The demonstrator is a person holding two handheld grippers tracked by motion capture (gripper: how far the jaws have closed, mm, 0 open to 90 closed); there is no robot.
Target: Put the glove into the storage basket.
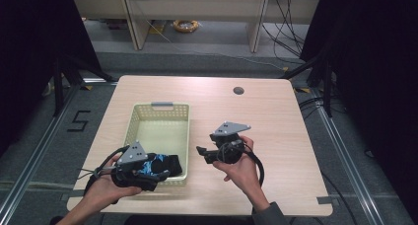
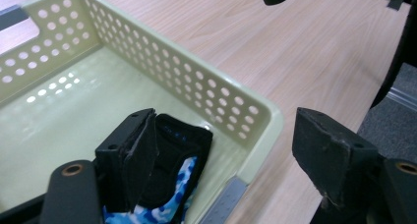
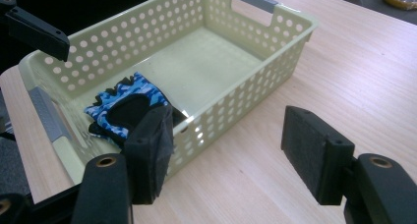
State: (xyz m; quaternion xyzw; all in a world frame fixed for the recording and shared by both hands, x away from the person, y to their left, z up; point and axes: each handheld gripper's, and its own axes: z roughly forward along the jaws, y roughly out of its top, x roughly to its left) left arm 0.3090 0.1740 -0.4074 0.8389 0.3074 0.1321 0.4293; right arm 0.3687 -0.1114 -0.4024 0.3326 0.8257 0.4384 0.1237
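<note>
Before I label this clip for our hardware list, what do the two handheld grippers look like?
Both are black. The left gripper and right gripper each carry a grey three-cornered plate on top and trail a black cable. Each has two blocky black jaws with worn, rough pads and brass-coloured rings at the base. A grey sleeve shows at the right wrist.

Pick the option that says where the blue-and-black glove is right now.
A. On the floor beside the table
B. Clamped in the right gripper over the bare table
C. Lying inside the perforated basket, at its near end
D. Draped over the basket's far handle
C: the glove lies on the floor of the basket, at its near end, and both grippers' jaws stand apart with nothing pressed between them.
</note>
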